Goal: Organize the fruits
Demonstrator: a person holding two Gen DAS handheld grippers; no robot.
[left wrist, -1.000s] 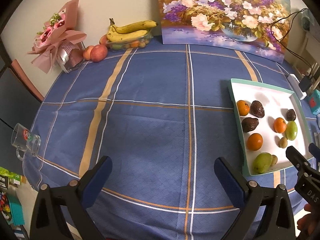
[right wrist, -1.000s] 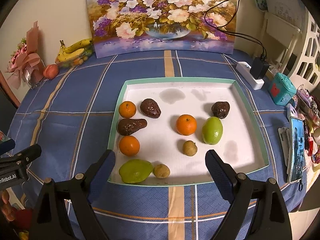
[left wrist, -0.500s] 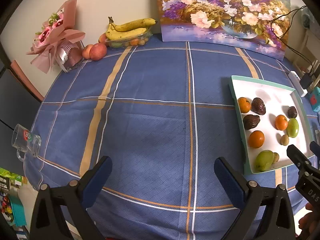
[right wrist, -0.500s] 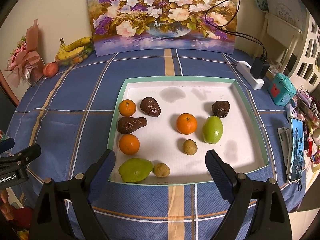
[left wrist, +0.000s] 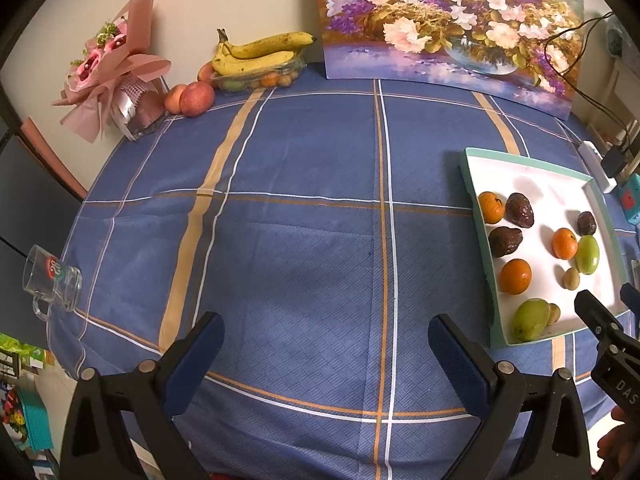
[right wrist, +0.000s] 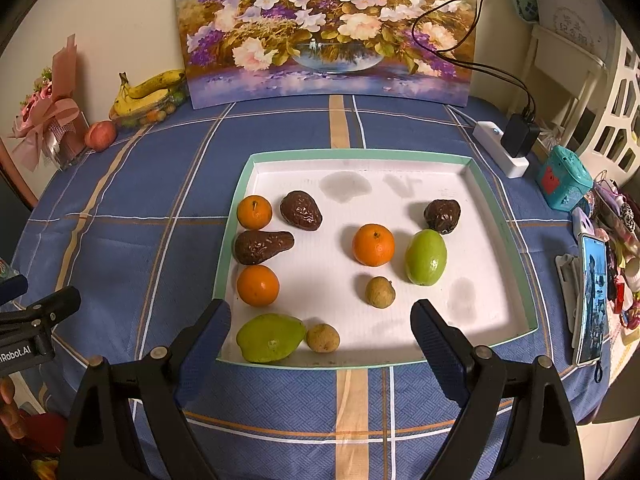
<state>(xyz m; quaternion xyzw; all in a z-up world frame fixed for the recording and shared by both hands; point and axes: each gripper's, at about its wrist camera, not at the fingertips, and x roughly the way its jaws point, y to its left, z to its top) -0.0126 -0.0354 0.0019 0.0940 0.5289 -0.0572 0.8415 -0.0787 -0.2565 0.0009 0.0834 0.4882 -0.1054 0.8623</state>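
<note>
A white tray with a green rim (right wrist: 496, 216) (left wrist: 472, 184) lies on the blue checked tablecloth. It holds three oranges (right wrist: 373, 245), three dark brown avocados (right wrist: 301, 210), two green fruits (right wrist: 425, 257) and two small tan fruits (right wrist: 380, 291). My right gripper (right wrist: 320, 334) is open and empty, hovering over the tray's near edge, above a green fruit (right wrist: 270, 338) and a tan fruit (right wrist: 323, 337). My left gripper (left wrist: 326, 342) is open and empty over bare cloth, left of the tray.
At the back stand a flower painting (right wrist: 328, 28), bananas on a fruit container (left wrist: 260, 56), apples (left wrist: 196, 98) and a pink bouquet (left wrist: 116, 80). A glass mug (left wrist: 52, 280) sits at the table's left edge. A power strip (right wrist: 502, 148), teal box (right wrist: 564, 178) and phone (right wrist: 592, 300) lie right.
The left wrist view has shifted slightly, the tray appearing a little farther right and lower. The right gripper has barely moved. Both stay open and the fruits lie unmoved.
</note>
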